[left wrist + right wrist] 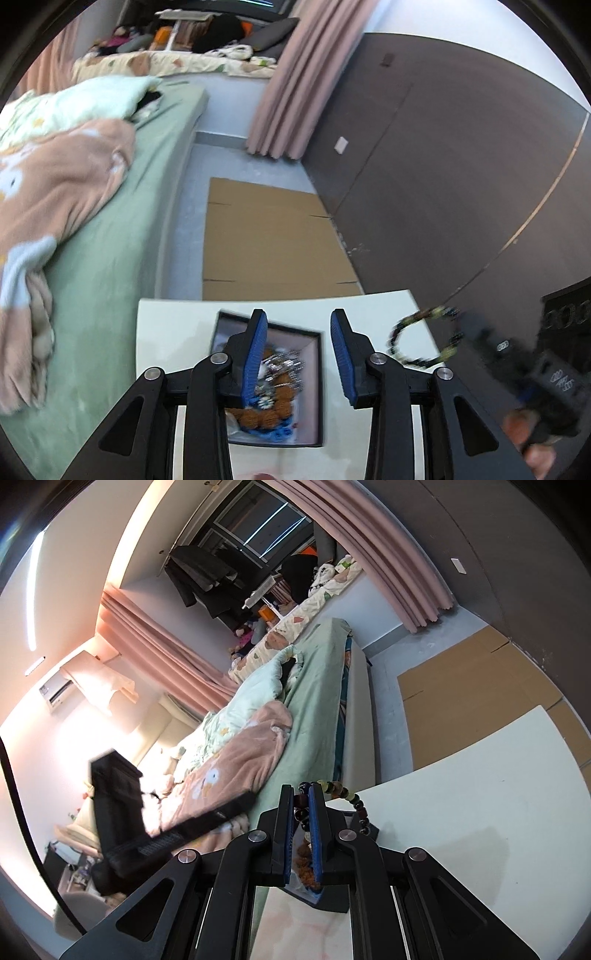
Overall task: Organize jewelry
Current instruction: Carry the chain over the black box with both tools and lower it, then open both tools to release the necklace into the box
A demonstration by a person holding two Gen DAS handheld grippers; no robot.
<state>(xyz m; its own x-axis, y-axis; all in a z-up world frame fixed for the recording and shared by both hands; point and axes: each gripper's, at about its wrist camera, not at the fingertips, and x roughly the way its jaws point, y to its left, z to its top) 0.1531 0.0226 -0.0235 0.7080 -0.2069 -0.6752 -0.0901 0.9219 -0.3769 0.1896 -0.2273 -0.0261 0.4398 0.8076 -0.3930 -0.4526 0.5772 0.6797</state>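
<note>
Beads on a loop are what I see first: my right gripper (pixel 303 805) has its blue pads pressed together on a bead bracelet (pixel 341 795), and the rest of the loop hangs out to the right of the fingers, up above the white table (pixel 480 775). The beads are round and mixed in colour, some dark brown, some nearly black, some pale green and some amber, all strung close together. From my left camera I see the same bracelet (pixel 424 339) as a thin ring held up in the air near the right edge of the table, a bit blurry, with the right gripper (pixel 458 325) and a person's hand (pixel 532 439) behind it. My left gripper (pixel 297 354) has its blue pads apart with nothing between them. It sits over a shallow box (pixel 317 387) with a dark rim that lies flat on the table. Inside the box I see a pile of jewelry (pixel 277 387): shiny silver bits, a clump of bumpy orange-brown beads, some bright blue pieces and something white. I cannot tell each piece apart because they lie on top of each other. Past the table a flat sheet of cardboard (pixel 273 240) lies on the floor, next to a bed (pixel 110 240) with a green sheet and a pink blanket (pixel 62 184)
</note>
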